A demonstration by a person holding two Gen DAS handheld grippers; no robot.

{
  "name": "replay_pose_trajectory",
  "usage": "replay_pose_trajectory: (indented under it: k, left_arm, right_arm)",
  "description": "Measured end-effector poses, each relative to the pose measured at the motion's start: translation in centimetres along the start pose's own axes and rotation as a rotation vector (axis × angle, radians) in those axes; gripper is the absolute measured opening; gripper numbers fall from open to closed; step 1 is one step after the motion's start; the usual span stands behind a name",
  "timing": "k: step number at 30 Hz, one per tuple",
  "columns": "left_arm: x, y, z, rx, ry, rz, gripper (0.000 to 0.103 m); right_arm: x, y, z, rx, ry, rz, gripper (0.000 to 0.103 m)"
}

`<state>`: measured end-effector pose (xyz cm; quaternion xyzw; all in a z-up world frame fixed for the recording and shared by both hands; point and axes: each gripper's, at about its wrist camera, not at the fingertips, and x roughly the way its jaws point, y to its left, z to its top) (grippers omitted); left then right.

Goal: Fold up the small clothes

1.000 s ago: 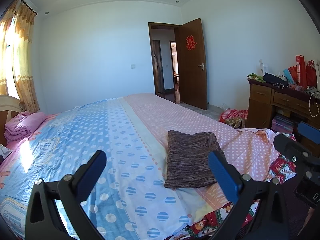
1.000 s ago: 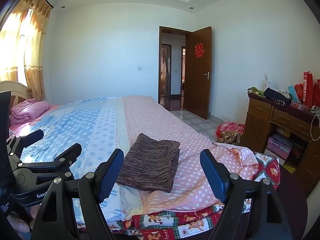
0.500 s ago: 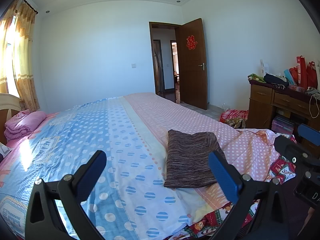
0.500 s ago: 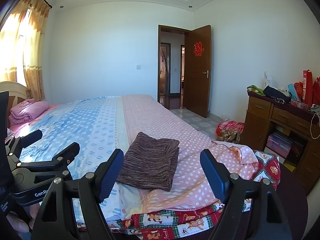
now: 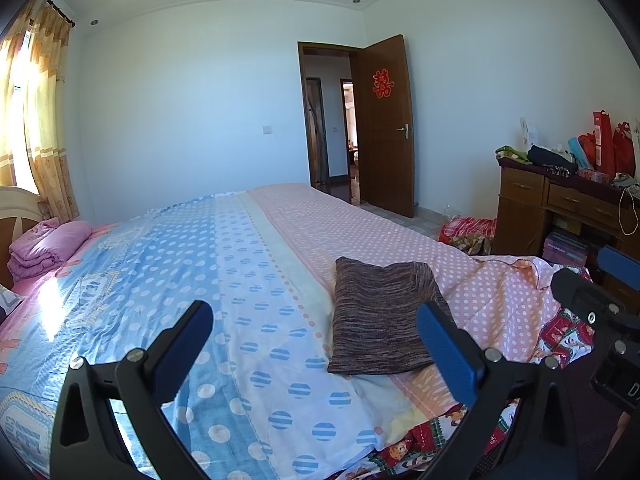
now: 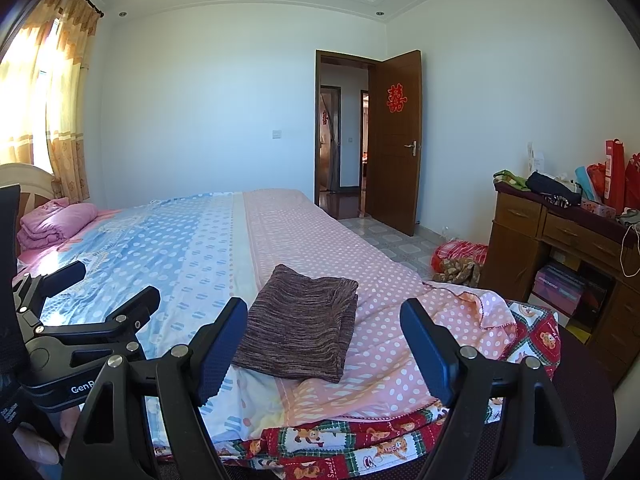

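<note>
Left wrist view: the left gripper (image 5: 316,334) gapes empty, the folded brown garment (image 5: 382,318) lying on the bed (image 5: 248,264) just ahead. Right gripper (image 6: 324,334) likewise hangs released, garment beyond its fingertips.

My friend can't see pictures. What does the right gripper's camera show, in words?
A folded brown striped cloth lies on a bed with a blue and pink dotted cover. The right gripper hangs open before it, holding nothing, with the left gripper beside it. Behind are an open door and a wooden desk.
</note>
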<state>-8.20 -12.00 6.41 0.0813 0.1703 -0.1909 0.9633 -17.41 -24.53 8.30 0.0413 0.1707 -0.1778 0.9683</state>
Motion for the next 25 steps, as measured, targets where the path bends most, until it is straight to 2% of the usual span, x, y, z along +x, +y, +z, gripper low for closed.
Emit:
replay_pose_trajectory:
  k: [7, 10, 12, 18, 25]
  left_arm:
    - [0.0, 0.1, -0.2, 0.004, -0.006, 0.013, 0.103]
    - [0.2, -0.1, -0.1, 0.02, -0.021, 0.08, 0.103]
    - [0.3, 0.0, 0.0, 0.021, -0.029, 0.099, 0.103]
    - [0.8, 0.6, 0.0, 0.0, 0.006, 0.043, 0.103]
    - [1.3, 1.0, 0.1, 0.003, 0.034, 0.037, 0.103]
  right_arm:
    - [0.1, 0.0, -0.3, 0.003, 0.005, -0.003, 0.079]
    - [0.1, 0.2, -0.4, -0.001, 0.007, -0.007, 0.079]
    - [0.2, 0.3, -0.4, -0.003, 0.009, -0.006, 0.079]
    - [0.2, 0.4, -0.7, -0.006, 0.014, -0.003, 0.079]
    - [0.8, 0.0, -0.7, 0.007, 0.023, -0.016, 0.08]
